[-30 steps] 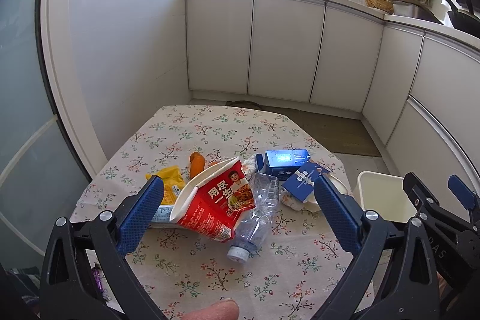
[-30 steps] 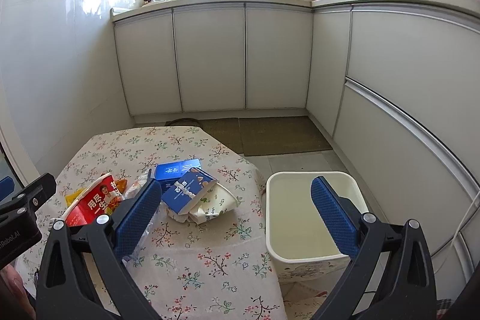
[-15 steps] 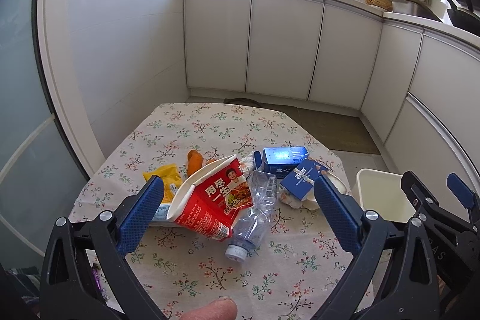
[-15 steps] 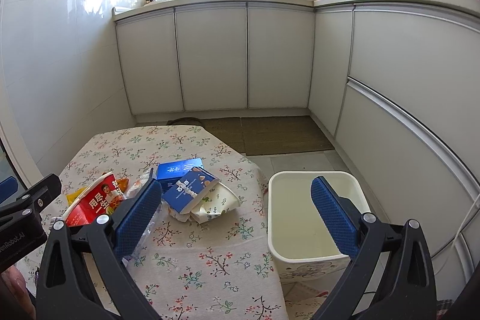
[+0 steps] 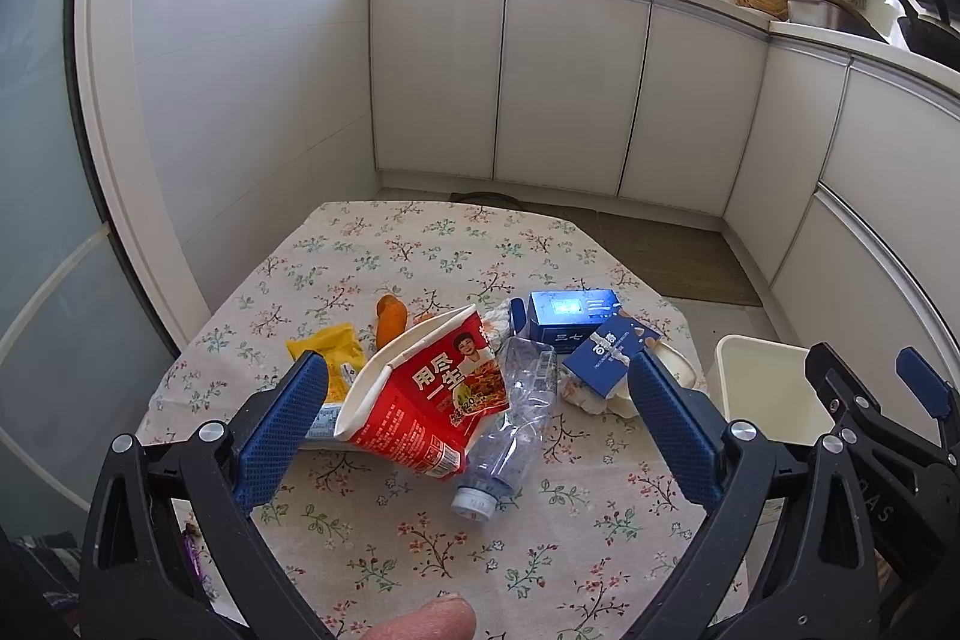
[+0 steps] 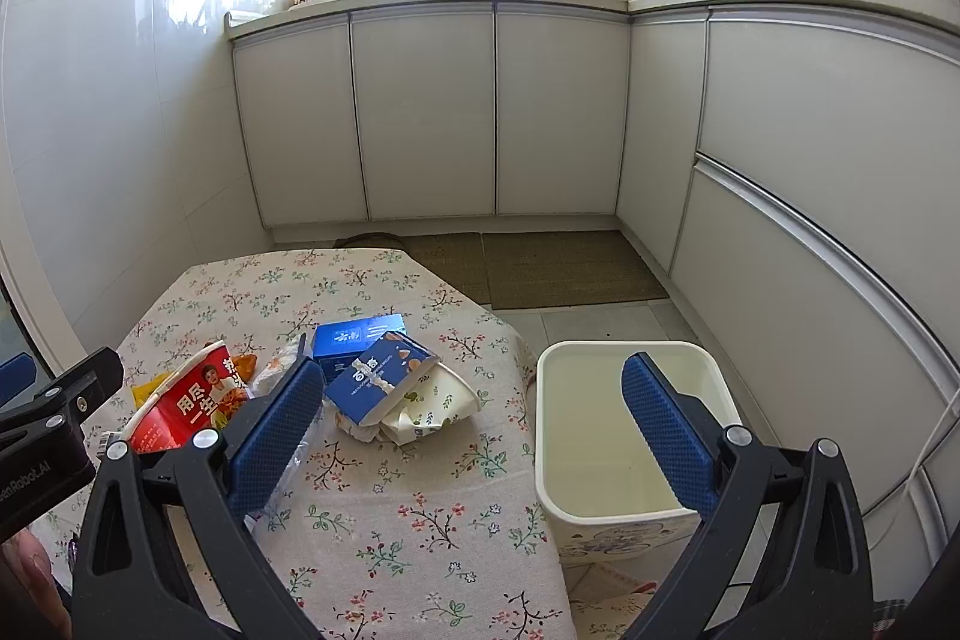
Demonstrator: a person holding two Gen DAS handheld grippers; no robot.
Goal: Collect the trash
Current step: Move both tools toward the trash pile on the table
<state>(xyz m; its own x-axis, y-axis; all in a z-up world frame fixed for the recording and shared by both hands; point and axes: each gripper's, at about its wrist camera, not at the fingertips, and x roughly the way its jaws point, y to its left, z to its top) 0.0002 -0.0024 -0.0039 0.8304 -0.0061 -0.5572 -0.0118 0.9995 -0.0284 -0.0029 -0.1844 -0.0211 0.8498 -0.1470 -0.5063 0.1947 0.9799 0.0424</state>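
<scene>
- Left claw (image 5: pixel 474 424) is spread wide and holding nothing — it hovers over the near side of the bench (image 5: pixel 384 538), which has a floral cloth on it.
- Sitting between its blue pads in the left wrist view: a squashed red noodle cup (image 5: pixel 426 400) on its side, mouth facing left, with a crushed clear plastic bottle (image 5: pixel 510 418) touching its right side, cap end toward the camera.
- Behind and left of the cup there's a yellow wrapper (image 5: pixel 327 349) and a small orange thing (image 5: pixel 390 314) — can't tell what that one is.
- To the right of the bottle, a blue box (image 5: pixel 570 310) lies flat, and a smaller blue carton (image 5: pixel 606 355) leans tilted against its front, resting on some crumpled white paper (image 5: pixel 591 394) and a flattened paper cup (image 6: pixel 432 409).
- Right claw (image 6: pixel 474 436) is also wide apart and empty, held over the right edge of the bench; its left pad is above the bottle end of the pile, its right pad is over the bin.
- The white bin (image 6: pixel 606 511) stands on the floor just beside the bench's right edge, and nothing shows inside it.
- So all the trash is in one pile mid-bench, none of it in either claw.
</scene>
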